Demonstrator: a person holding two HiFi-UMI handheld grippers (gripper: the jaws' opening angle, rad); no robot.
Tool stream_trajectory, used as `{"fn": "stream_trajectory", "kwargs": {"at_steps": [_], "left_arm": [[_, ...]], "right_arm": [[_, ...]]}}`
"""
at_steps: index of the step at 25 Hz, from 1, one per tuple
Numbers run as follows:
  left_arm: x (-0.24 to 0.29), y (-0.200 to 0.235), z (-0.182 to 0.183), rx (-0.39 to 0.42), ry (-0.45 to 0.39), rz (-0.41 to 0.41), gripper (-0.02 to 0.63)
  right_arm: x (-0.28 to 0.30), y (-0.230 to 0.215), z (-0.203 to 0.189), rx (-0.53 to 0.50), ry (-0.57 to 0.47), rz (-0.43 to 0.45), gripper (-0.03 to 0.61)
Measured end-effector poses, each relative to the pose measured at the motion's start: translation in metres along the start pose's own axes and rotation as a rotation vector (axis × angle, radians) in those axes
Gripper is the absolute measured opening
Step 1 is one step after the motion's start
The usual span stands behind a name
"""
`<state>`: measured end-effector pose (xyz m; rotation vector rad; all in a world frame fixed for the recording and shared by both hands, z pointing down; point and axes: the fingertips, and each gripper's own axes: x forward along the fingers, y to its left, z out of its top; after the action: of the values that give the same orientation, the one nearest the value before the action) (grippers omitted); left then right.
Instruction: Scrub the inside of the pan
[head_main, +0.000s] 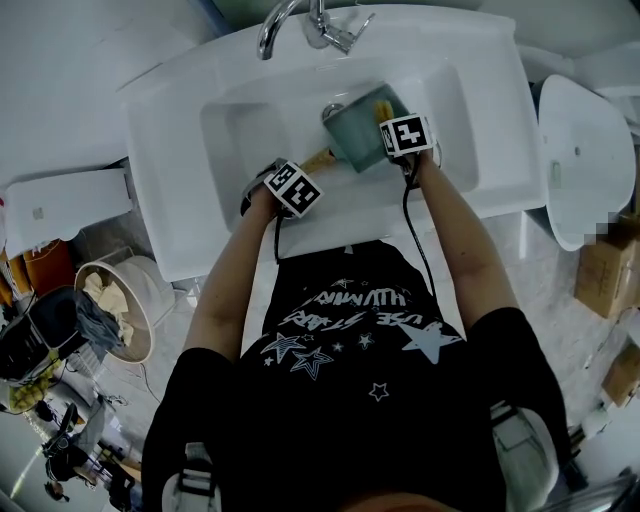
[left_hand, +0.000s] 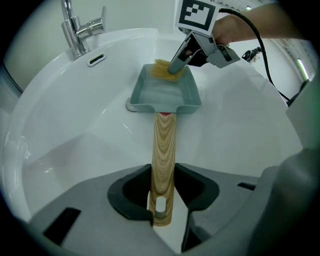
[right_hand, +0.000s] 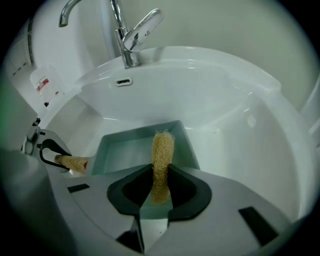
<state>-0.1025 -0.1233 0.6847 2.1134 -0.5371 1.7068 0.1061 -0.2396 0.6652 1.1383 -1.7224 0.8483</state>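
Observation:
A square grey-green pan (left_hand: 165, 93) (right_hand: 140, 150) (head_main: 360, 135) lies in the white sink (head_main: 250, 130). Its wooden handle (left_hand: 164, 160) (right_hand: 72, 162) runs back between the jaws of my left gripper (left_hand: 161, 200) (head_main: 292, 188), which is shut on it. My right gripper (right_hand: 160, 192) (head_main: 405, 135) is shut on a yellow loofah scrubber (right_hand: 162, 155) (left_hand: 162, 70). The scrubber's tip reaches into the pan's far corner, touching its inside by the rim.
A chrome tap (left_hand: 77, 30) (right_hand: 127, 35) (head_main: 300, 20) stands at the sink's back edge, with an overflow slot (left_hand: 96, 59) below it. A bin holding rags (head_main: 115, 305) sits on the floor left of the person. A white seat (head_main: 585, 160) stands to the right.

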Motion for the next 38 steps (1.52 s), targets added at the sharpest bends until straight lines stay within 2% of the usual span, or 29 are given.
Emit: {"fn": "stream_trajectory", "kwargs": {"at_steps": [2,6,8,12,16,19,22,25,29,33,38], "left_arm": [[0.000,-0.001,0.001,-0.004,0.000,0.002,0.144],[0.000,-0.001,0.002,-0.002,0.000,0.006,0.144],[-0.001,-0.001,0.001,0.000,0.003,0.007,0.144],[-0.002,0.002,0.000,0.013,0.008,0.022,0.143],[-0.006,0.003,0.001,0.026,0.014,0.038,0.143],[-0.006,0.005,0.002,0.025,0.011,0.047,0.143],[-0.006,0.005,0.002,0.028,0.010,0.054,0.143],[-0.006,0.004,0.001,0.029,0.011,0.054,0.143],[-0.005,0.003,-0.001,0.022,0.020,0.051,0.143],[-0.001,0.001,-0.003,0.022,0.025,0.049,0.141],[-0.001,0.001,-0.004,0.022,0.024,0.051,0.140]], "right_arm": [[0.001,-0.007,0.000,0.012,-0.005,-0.016,0.087],[-0.001,-0.029,-0.014,-0.015,0.058,-0.150,0.087],[0.000,-0.025,-0.010,-0.054,0.035,-0.152,0.087],[0.006,-0.012,-0.008,-0.123,0.034,-0.110,0.087],[0.002,-0.003,-0.027,-0.109,0.096,-0.076,0.087],[0.009,0.019,-0.026,-0.127,0.057,0.003,0.087],[0.009,0.039,-0.030,-0.143,0.063,0.051,0.087],[0.009,0.068,-0.030,-0.139,0.052,0.140,0.087],[0.010,0.081,-0.036,-0.179,0.094,0.152,0.088],[0.013,0.102,-0.037,-0.206,0.114,0.225,0.088],[0.015,0.112,-0.038,-0.183,0.126,0.257,0.089]]}}
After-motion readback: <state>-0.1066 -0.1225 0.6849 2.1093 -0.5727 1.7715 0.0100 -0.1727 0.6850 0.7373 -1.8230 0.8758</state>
